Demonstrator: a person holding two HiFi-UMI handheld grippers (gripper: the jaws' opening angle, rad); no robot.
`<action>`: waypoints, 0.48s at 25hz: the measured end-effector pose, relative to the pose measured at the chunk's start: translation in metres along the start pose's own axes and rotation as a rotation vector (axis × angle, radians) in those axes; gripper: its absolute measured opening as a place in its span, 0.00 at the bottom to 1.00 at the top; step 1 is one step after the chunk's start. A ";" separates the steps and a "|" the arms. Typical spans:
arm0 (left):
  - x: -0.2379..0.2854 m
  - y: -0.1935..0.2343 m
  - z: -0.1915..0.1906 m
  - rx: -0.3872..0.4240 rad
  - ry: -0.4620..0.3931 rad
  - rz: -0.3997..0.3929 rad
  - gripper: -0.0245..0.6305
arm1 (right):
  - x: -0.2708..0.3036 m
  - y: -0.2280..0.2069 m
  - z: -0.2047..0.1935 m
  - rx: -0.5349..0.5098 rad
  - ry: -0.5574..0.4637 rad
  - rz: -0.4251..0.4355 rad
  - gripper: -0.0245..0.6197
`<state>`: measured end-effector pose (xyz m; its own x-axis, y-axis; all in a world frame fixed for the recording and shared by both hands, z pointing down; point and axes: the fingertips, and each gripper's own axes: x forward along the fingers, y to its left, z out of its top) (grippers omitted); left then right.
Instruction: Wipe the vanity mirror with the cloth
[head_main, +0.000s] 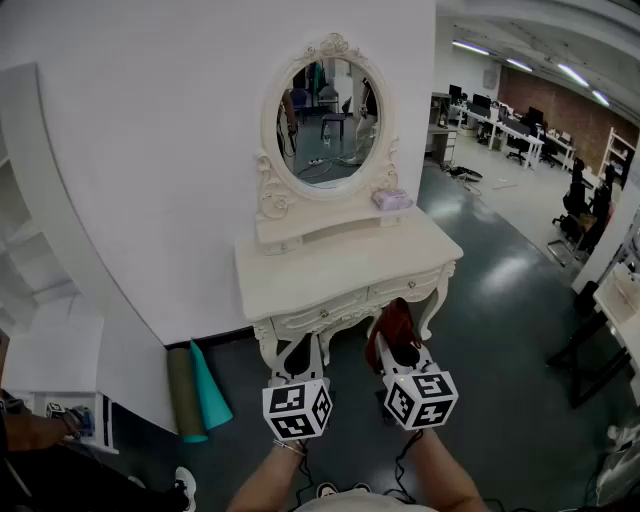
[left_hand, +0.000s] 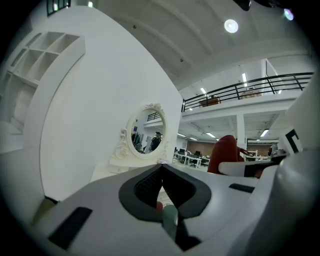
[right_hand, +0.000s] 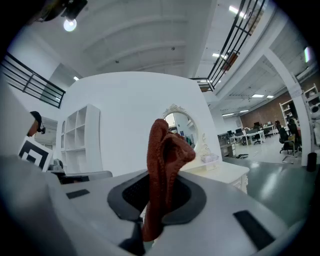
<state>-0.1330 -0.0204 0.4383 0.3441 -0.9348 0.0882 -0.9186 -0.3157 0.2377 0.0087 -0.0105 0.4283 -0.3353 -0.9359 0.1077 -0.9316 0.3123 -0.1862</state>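
Note:
The oval vanity mirror (head_main: 326, 120) in its ornate white frame stands on a white dressing table (head_main: 300, 280) against the wall, ahead of both grippers. My right gripper (head_main: 397, 340) is shut on a rust-red cloth (head_main: 392, 322), held low in front of the table's drawers. In the right gripper view the cloth (right_hand: 163, 160) sticks up between the jaws of my right gripper (right_hand: 161, 176), with the mirror (right_hand: 182, 128) behind it. My left gripper (head_main: 299, 356) hangs beside it with jaws together and nothing in them; the left gripper view shows the same gripper (left_hand: 161, 169) and the mirror (left_hand: 145, 136) farther off.
A small pale pink object (head_main: 392, 199) lies on the table's raised shelf right of the mirror. Two rolled mats, olive and teal (head_main: 198, 390), lean at the wall's foot on the left. White shelving (head_main: 40, 290) stands far left; office desks and chairs (head_main: 520, 135) fill the right.

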 end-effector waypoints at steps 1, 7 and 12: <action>-0.001 0.001 0.000 -0.001 0.001 0.002 0.05 | -0.001 0.000 0.000 -0.001 0.001 -0.002 0.13; -0.005 0.010 0.001 -0.008 0.011 0.003 0.05 | 0.000 0.007 0.001 -0.011 0.012 -0.014 0.13; -0.004 0.017 -0.001 -0.003 0.016 -0.013 0.05 | 0.004 0.014 -0.003 0.005 0.004 -0.013 0.13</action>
<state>-0.1502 -0.0215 0.4426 0.3593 -0.9278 0.1003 -0.9134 -0.3275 0.2418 -0.0059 -0.0096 0.4292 -0.3233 -0.9394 0.1143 -0.9353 0.2988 -0.1898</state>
